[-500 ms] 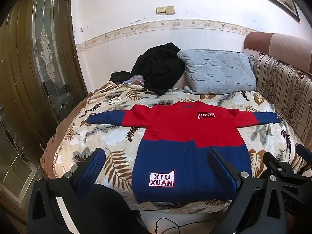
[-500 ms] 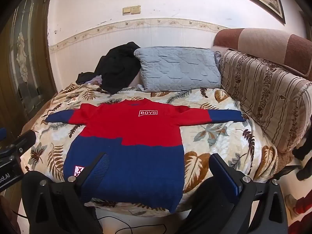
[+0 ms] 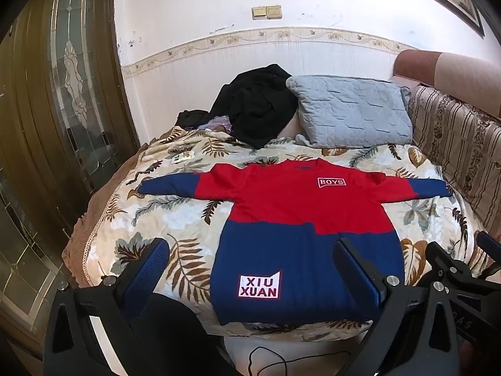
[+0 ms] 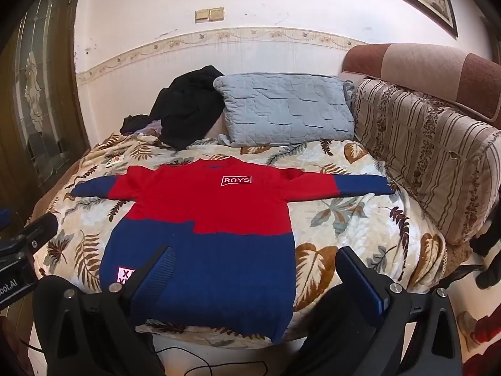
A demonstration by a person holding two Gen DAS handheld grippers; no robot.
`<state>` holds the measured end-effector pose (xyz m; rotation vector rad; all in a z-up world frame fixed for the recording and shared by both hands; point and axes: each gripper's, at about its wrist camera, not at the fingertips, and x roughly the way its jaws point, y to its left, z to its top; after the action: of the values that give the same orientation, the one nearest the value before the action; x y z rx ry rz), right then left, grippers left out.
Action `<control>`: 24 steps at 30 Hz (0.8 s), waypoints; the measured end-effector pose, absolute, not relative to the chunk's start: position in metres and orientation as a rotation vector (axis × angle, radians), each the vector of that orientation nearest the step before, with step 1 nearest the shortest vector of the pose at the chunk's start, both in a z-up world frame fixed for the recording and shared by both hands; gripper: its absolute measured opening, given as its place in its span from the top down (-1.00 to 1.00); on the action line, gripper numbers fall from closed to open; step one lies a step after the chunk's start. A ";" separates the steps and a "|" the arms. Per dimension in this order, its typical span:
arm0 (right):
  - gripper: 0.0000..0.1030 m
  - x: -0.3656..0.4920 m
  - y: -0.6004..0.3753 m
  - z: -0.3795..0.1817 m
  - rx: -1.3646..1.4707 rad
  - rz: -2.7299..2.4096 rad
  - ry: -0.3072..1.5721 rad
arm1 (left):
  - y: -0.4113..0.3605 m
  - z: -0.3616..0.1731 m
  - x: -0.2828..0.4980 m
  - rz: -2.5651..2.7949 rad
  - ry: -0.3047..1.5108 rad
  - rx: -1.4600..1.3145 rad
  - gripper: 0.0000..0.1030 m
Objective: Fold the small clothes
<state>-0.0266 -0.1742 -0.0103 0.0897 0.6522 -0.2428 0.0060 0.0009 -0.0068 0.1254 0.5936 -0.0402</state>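
A small red and blue sweater [image 3: 291, 219] [image 4: 216, 219] lies flat and face up on the leaf-print bedspread [image 3: 175, 216] [image 4: 344, 219], both sleeves stretched out sideways and the hem toward me. It carries a white "BOYS" patch on the chest and an "XIU XUAN" patch near the hem. My left gripper [image 3: 250, 250] hovers open in front of the hem, above its left part, nothing between its blue pads. My right gripper [image 4: 253, 257] is open too, held above the hem's right part, clear of the cloth.
A grey quilted pillow [image 3: 350, 116] [image 4: 285, 109] and a heap of black clothing [image 3: 256, 103] [image 4: 188, 106] sit at the bed's far end by the wall. A striped sofa back [image 4: 432, 156] runs along the right side. A glazed wooden door [image 3: 69, 94] stands left. A cable [image 3: 266, 360] lies on the floor.
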 end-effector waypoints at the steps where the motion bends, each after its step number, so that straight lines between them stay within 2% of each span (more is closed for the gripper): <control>1: -1.00 -0.027 -0.174 -0.010 0.090 -0.243 0.653 | 0.001 -0.006 0.006 -0.039 0.592 0.123 -1.00; 24: -1.00 -0.029 -0.172 -0.009 0.095 -0.244 0.658 | 0.002 -0.007 0.006 -0.040 0.593 0.120 -1.00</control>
<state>-0.0286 -0.1723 -0.0091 0.0953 0.6581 -0.2440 0.0059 0.0020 -0.0068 0.1202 0.5928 -0.0399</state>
